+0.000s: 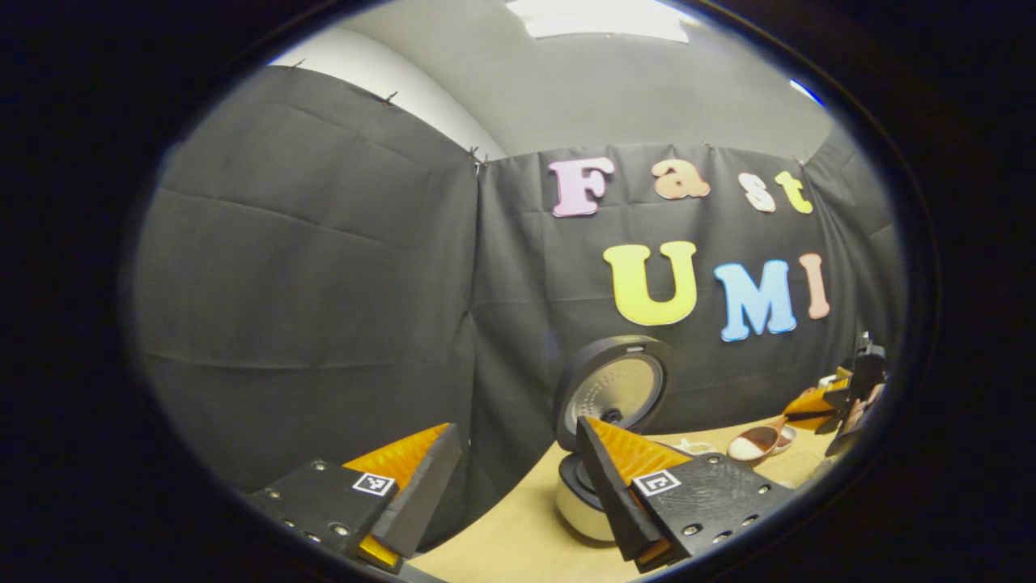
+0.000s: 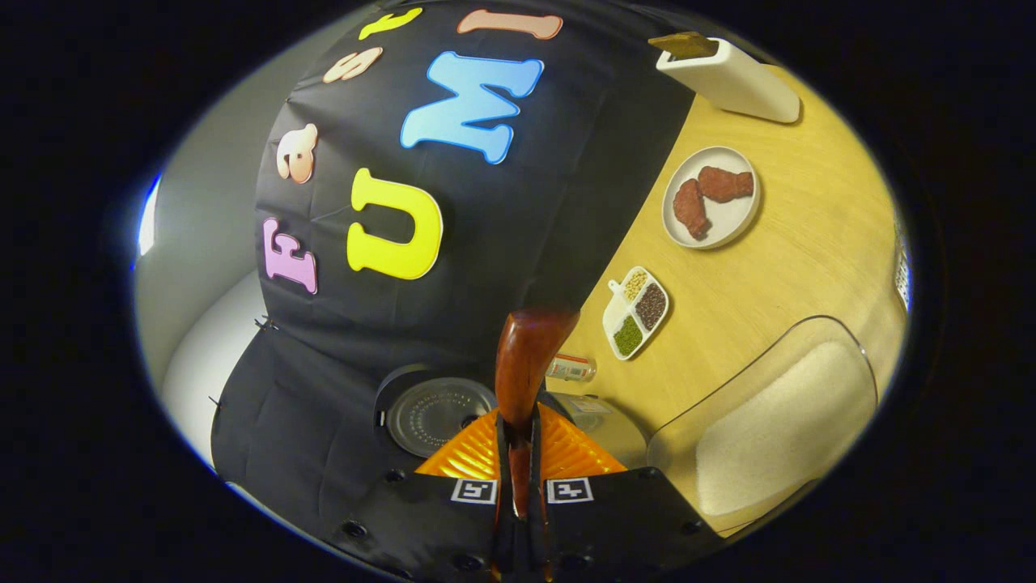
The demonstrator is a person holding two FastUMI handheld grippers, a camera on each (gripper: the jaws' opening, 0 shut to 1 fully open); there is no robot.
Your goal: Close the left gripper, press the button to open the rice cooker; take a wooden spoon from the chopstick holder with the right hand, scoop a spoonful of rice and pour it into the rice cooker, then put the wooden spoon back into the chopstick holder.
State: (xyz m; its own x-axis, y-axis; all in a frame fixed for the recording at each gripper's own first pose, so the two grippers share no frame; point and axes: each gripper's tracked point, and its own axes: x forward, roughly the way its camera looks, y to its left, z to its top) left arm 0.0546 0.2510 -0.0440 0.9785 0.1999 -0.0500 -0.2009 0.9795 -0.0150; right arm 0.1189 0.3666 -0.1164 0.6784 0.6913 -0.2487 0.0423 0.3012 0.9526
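Right gripper clenched on wooden spoon loaded with rice, left gripper released; tilt risks spilling short of open rice cooker.

glossy wooden spoon; matt wooden table.

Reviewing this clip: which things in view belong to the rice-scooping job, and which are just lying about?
Job:
rice cooker, lid open
wooden spoon, clamped in the right gripper
clear rice container
white chopstick holder
left gripper, open

Lying about:
plate of two brown pieces
divided dish of beans
small bottle
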